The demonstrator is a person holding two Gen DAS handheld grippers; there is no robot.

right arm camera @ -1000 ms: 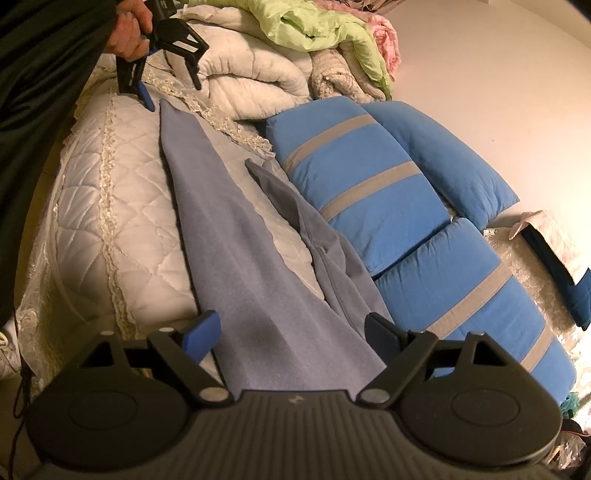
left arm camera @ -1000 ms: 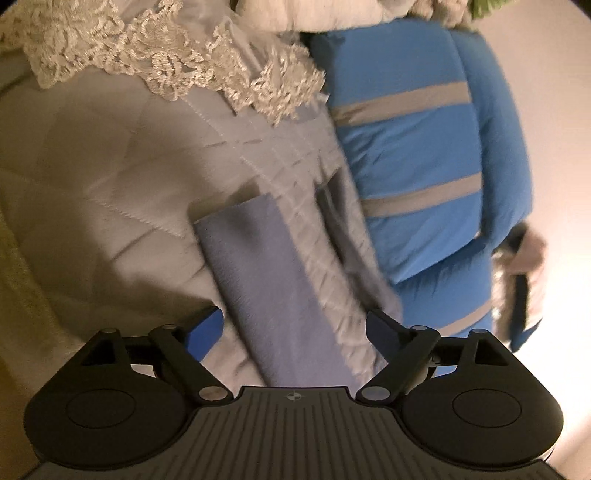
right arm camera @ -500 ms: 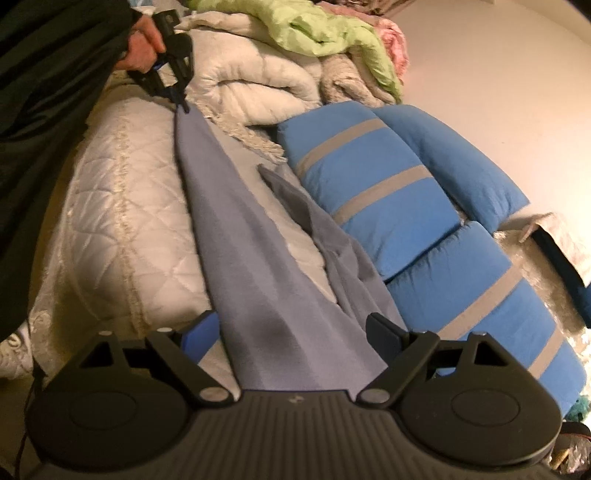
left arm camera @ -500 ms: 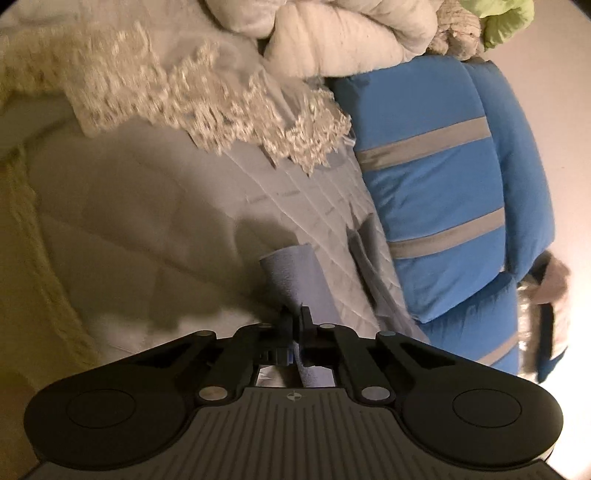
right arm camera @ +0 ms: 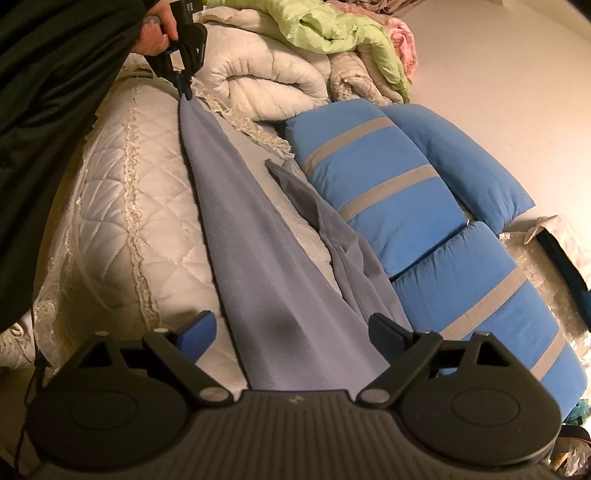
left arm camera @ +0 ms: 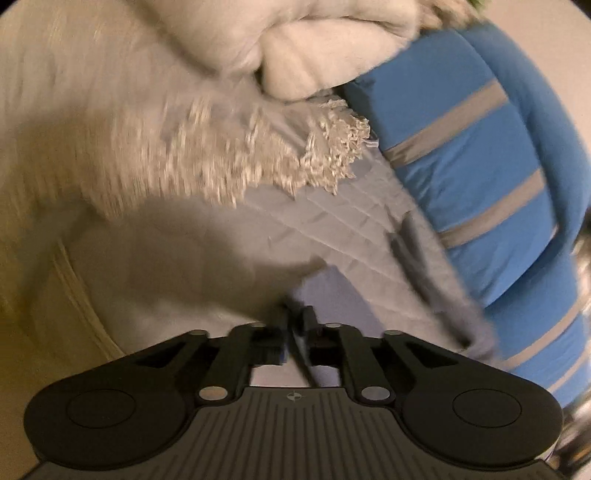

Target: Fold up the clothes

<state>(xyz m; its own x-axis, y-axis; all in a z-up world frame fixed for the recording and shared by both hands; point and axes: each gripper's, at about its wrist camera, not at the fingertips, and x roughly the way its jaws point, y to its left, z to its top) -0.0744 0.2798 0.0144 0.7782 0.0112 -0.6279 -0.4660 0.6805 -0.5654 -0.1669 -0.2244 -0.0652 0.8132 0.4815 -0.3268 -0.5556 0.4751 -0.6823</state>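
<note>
Now | quilted bedspread (right arm camera: 110,206) | blue striped cushions (right arm camera: 388,192) | plain wall (right arm camera: 498,74)

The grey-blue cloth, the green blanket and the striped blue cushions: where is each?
grey-blue cloth (right arm camera: 258,266): right wrist view, middle of the long stretched panel.
green blanket (right arm camera: 332,33): right wrist view, top fold on the bedding pile.
striped blue cushions (right arm camera: 373,173): right wrist view, upper cushion's face.

Dim, warm yellowish light – left wrist view motion-blurred, right sharp – fisheye-bent edges, soft shadows.
</note>
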